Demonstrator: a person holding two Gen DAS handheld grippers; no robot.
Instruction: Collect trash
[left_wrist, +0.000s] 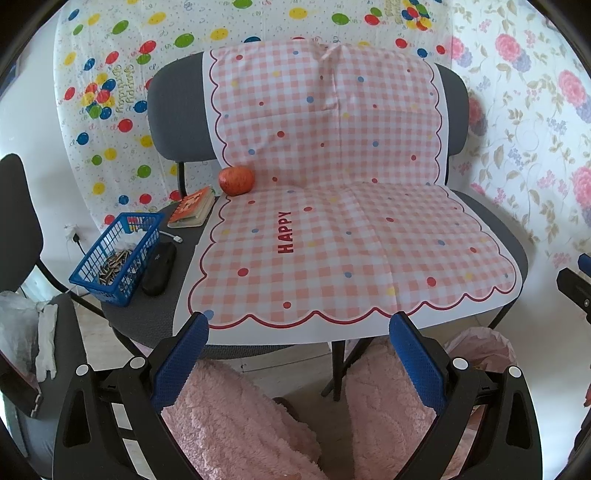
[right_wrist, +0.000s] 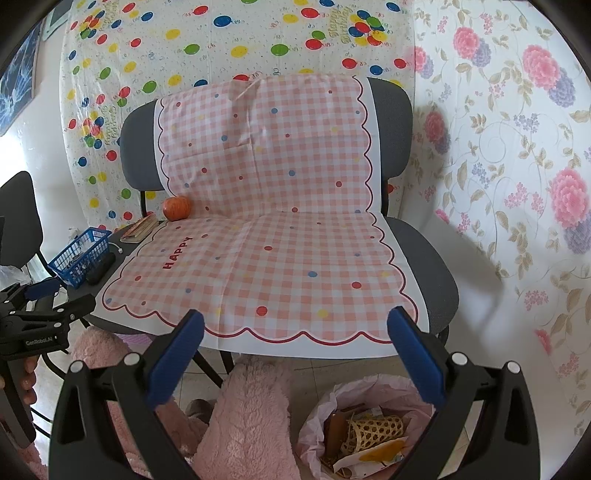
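Item: trash-collecting station, seat of a grey chair (right_wrist: 432, 266) draped with a pink gingham "HAPPY" sheet (right_wrist: 280, 258).

Trash on hand: the pink-lined waste bag (right_wrist: 321, 410) stands on the floor at near right, below the seat's front edge, already holding a woven bamboo cup (right_wrist: 380, 430), card and wrappers. The gingham sheet itself looks clear of litter. The only loose small matter visible is the heap of seed husks, as they appear, inside the blue plastic basket (left_wrist: 118, 254) at far left.

Other stock, left side: orange-red fruit (left_wrist: 236, 180) against the backrest, small book (left_wrist: 194, 206), black case (left_wrist: 160, 267) touching the basket, white cable plug (left_wrist: 176, 238).

Method note: the basket probably goes next. Grip its rim wall, keep it level across the seat, and tip only once over the bag mouth.

Left gripper (left_wrist: 299, 343): jaws spread wide, nothing between them, hovering low before the seat's front edge, above pink fleece-clad knees (left_wrist: 236, 417).

Right gripper (right_wrist: 295, 339): likewise spread and empty, level with the left, over the bag. A hand (right_wrist: 26, 380) grips the left tool's handle.
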